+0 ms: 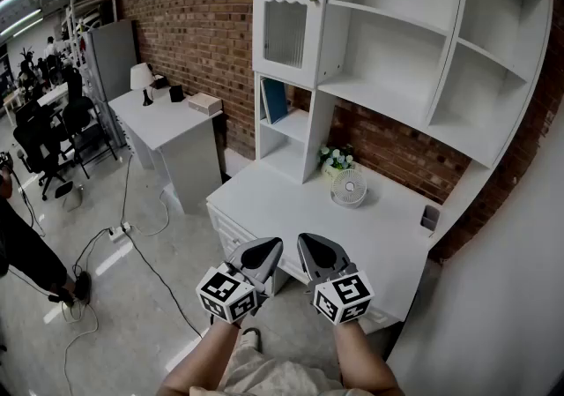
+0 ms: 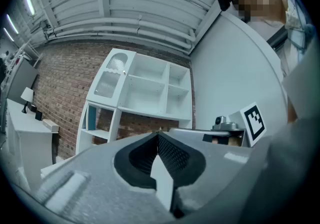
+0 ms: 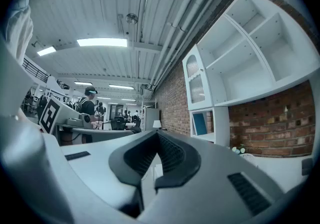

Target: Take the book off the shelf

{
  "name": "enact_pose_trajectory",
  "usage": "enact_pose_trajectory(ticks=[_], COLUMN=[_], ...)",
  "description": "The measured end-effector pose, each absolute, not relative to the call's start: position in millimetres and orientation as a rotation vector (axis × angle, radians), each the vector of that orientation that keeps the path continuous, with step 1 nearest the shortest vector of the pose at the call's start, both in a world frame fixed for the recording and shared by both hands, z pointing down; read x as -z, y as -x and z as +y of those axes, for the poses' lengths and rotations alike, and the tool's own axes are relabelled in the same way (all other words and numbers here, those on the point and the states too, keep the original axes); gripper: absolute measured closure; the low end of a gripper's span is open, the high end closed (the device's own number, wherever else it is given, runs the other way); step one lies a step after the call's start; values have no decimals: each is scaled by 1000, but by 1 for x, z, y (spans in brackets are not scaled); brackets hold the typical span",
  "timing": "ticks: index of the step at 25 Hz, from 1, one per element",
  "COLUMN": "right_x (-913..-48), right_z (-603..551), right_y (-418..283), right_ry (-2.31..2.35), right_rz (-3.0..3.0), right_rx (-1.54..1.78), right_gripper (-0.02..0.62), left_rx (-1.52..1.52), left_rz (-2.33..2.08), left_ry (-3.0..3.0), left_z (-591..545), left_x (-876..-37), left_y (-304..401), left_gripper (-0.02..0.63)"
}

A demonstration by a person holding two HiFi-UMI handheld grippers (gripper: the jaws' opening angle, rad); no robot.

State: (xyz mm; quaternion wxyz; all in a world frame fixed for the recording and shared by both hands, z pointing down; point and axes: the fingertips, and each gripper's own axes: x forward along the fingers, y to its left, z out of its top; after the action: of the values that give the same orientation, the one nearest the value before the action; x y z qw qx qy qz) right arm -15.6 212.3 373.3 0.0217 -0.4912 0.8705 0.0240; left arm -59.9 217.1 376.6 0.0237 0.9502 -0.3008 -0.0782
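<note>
Blue book (image 1: 275, 100) waits on the shelf (image 1: 295, 127); left gripper (image 1: 263, 254) and right gripper (image 1: 318, 253), jaws together and empty, should probably approach and open.

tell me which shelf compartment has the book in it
The small cubby just below the glass-door cabinet holds the blue book; the other open compartments look empty.

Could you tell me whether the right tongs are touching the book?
Apart. The head view shows the right tongs low, short of the desk, with the book far beyond on its shelf.
</note>
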Motion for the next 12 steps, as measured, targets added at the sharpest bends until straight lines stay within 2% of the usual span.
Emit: enact_pose_trajectory(ticks=[12], right_x=[-373], right_z=[209], right_y=[22], right_ry=[1503], right_rz=[2715], right_rx=[-70], right_gripper=[581], left_rx=[241], left_rz=[-921], left_ry=[-2938], left_z=[216], left_x=[-377], left_y=[59], left_gripper=[597])
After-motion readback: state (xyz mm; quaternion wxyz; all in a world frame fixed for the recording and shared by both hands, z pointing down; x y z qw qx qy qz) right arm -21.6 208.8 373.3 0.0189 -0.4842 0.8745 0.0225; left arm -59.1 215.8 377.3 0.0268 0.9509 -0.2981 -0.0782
